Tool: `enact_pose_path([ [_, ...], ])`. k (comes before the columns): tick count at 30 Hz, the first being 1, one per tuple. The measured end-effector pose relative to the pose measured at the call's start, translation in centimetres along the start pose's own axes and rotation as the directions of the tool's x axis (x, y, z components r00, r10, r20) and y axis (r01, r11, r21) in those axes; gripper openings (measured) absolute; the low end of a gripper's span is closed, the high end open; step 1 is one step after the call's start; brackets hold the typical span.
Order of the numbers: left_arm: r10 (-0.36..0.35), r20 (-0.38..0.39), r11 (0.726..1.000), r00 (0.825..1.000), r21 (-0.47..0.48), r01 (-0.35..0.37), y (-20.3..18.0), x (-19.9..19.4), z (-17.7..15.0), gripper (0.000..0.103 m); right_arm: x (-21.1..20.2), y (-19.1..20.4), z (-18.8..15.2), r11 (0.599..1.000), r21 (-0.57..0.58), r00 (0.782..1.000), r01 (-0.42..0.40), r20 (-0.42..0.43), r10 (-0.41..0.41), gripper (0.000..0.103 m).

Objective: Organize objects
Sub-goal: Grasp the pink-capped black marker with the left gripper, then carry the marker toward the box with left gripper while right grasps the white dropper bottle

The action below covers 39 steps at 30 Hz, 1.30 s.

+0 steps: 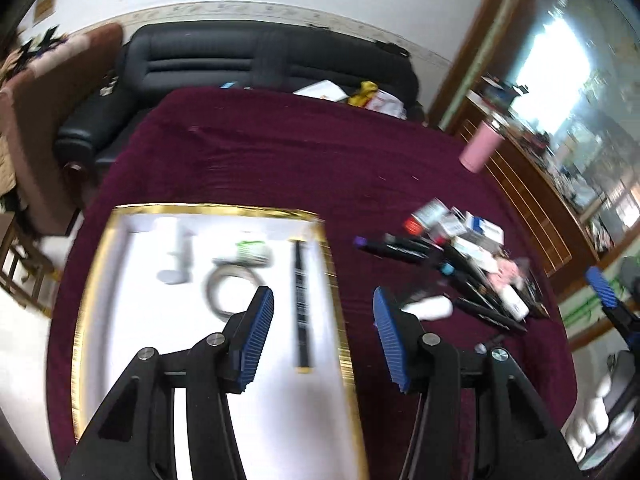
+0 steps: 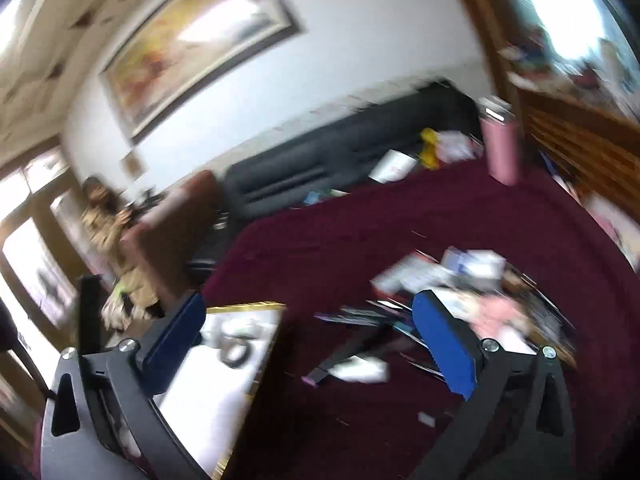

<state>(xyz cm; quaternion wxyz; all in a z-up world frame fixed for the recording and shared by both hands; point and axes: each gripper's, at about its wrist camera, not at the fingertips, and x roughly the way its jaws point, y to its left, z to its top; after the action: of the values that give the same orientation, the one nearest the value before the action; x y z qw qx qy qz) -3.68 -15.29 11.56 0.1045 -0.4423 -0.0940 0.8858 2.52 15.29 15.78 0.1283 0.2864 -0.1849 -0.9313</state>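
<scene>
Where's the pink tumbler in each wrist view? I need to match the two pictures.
Left wrist view: the pink tumbler stands upper right, at the far right edge of the maroon cloth.
Right wrist view: the pink tumbler stands upper right, upright beyond the clutter pile.
Shared landmark: the gold-rimmed white tray, lower left in both views.

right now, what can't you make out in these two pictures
- Pile of boxes and pens: right wrist view, motion blur smears items together; labels unreadable.
- Tray: left wrist view, near end hidden behind the left hand-held gripper.
- Tray contents: right wrist view, blurred, cut by the right hand-held gripper.
</scene>
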Motion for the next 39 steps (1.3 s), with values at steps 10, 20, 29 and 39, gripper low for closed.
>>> enact_pose_path([
  [10, 0.030, -0.130, 0.995, 0.991, 0.101, -0.017, -8.1, 8.2, -0.7, 0.047, -1.1, -7.6, -4.7, 0.995, 0.074, 0.988, 0.067, -0.144, -0.055, 0.103],
  [20, 0.065, -0.159, 0.984, 0.985, 0.173, -0.037, -9.8, 14.2, 1.1, 0.047, -0.3, -9.8, -5.2, 0.992, 0.108, 0.984, 0.059, -0.172, -0.040, 0.103],
  [29, 0.176, -0.166, 0.949, 0.970, 0.291, -0.122, -11.3, 17.7, 0.7, 0.048, 0.5, -9.8, -5.5, 0.994, 0.098, 0.980, 0.049, -0.195, -0.029, 0.103],
  [39, 0.102, -0.206, 0.971, 0.973, 0.232, -0.053, -11.3, 15.8, -1.2, 0.011, 2.1, -8.7, -6.1, 0.998, 0.069, 0.965, 0.009, -0.264, 0.009, 0.103],
])
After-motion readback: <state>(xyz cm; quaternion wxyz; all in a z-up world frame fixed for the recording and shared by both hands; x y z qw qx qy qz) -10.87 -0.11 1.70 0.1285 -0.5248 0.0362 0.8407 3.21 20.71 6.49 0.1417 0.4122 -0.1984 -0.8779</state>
